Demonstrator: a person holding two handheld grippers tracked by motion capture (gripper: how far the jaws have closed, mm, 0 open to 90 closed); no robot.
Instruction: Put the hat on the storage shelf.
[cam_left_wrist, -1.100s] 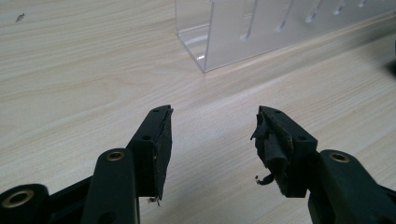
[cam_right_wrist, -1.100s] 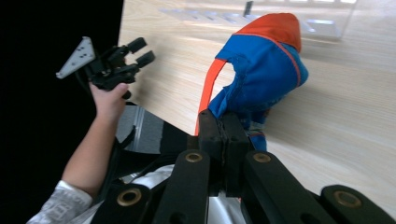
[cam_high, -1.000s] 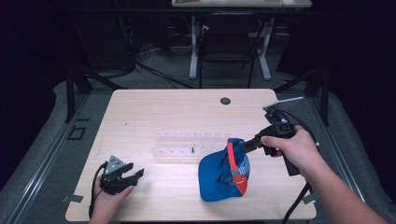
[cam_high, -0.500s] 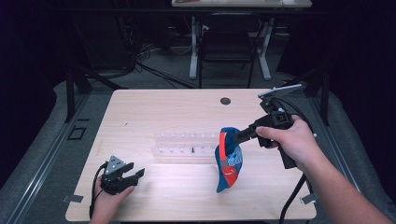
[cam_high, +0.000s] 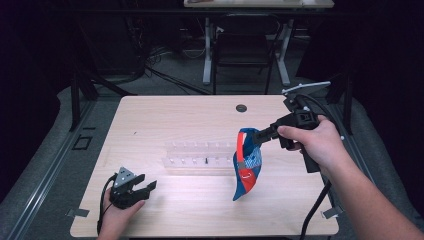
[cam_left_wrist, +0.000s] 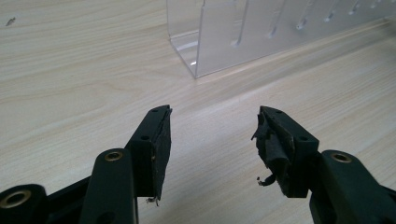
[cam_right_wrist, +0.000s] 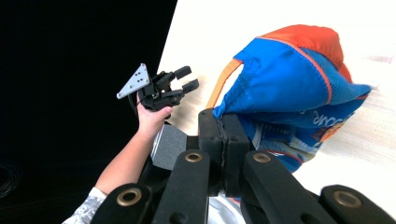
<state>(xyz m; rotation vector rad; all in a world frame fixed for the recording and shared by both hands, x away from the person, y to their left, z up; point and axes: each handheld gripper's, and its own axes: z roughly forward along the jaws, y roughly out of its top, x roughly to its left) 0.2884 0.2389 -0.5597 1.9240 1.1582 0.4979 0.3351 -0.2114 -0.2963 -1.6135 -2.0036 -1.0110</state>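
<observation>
Cap (cam_high: 247, 167) blue and orange, lettering unreadable, clenched in right hand-held gripper (cam_high: 256, 138), left hand-held gripper (cam_high: 145, 187) released

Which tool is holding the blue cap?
The right tool: its jaws pinch the blue cap, which hangs above the table. The left tool is open, holding nothing.

Light wooden rectangular table (cam_high: 165, 115) with a small round dark grommet (cam_high: 241, 108) near its far edge. A clear acrylic slotted rack (cam_high: 197, 155) stands directly on the middle of the tabletop.
</observation>
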